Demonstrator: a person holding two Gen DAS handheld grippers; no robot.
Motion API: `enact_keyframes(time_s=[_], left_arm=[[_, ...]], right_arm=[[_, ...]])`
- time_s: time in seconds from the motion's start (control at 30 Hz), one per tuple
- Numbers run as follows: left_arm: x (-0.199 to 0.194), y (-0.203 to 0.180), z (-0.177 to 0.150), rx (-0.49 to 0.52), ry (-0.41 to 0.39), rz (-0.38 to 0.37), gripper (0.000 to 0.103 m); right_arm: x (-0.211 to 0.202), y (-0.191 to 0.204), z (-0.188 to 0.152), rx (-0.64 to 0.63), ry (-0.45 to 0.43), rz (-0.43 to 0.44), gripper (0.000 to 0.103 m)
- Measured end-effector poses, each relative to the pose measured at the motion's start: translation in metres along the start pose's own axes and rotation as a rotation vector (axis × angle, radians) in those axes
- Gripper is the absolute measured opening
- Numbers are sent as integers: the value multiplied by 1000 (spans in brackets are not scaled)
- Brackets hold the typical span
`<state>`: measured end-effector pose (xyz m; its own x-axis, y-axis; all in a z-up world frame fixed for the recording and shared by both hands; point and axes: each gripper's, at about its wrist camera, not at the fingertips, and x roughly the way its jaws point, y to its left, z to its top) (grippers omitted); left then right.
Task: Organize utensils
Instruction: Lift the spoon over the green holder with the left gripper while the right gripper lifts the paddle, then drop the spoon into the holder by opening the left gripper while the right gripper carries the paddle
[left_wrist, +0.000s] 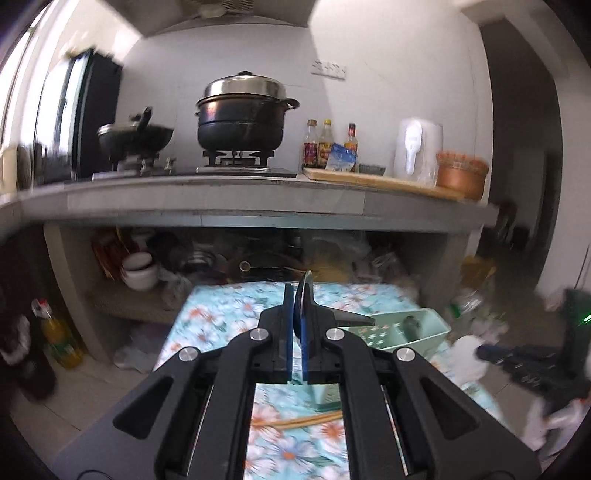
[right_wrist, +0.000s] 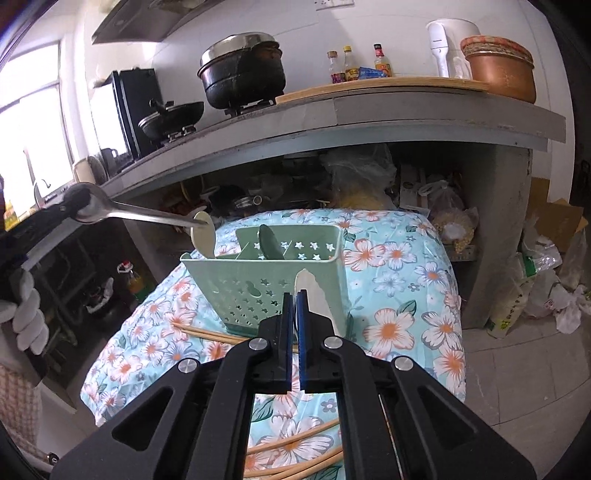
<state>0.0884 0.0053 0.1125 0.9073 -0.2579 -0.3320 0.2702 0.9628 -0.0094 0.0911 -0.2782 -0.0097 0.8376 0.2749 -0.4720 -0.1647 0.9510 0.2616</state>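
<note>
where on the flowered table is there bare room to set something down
Free: the flowered cloth right of the green caddy, out to the table's right edge, and the strip behind the caddy. Crowded: the near edge, where chopsticks lie loose, and in front of the caddy's left side, where another pair lies.

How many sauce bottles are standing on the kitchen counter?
3. They stand in a row on the counter, right of the steamer pot: left bottle, middle bottle, right bottle behind a blue packet. None seems hidden.

Shiny metal spoon (right_wrist: 110, 212), matt green plastic caddy (right_wrist: 273, 284), wooden chopsticks (right_wrist: 295, 448).
</note>
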Motion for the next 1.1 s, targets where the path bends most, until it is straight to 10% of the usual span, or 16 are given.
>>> enact_keyframes(time_s=[0.43,0.8,0.9,1.1], left_arm=[[78,-63,-19,301,174,130,2],[104,-50,-18,93,230,-43,9],[104,-42,-16,13,216,-100,32],[93,-24,-13,-91,159,-160,47]], right_arm=[[-10,-36,-6,87,-34,61,3],[-12,-47,-6,120,-44,90,3],[-11,-48,-5,124,-43,92,3],[-9,-50,-4,130,-40,91,3]])
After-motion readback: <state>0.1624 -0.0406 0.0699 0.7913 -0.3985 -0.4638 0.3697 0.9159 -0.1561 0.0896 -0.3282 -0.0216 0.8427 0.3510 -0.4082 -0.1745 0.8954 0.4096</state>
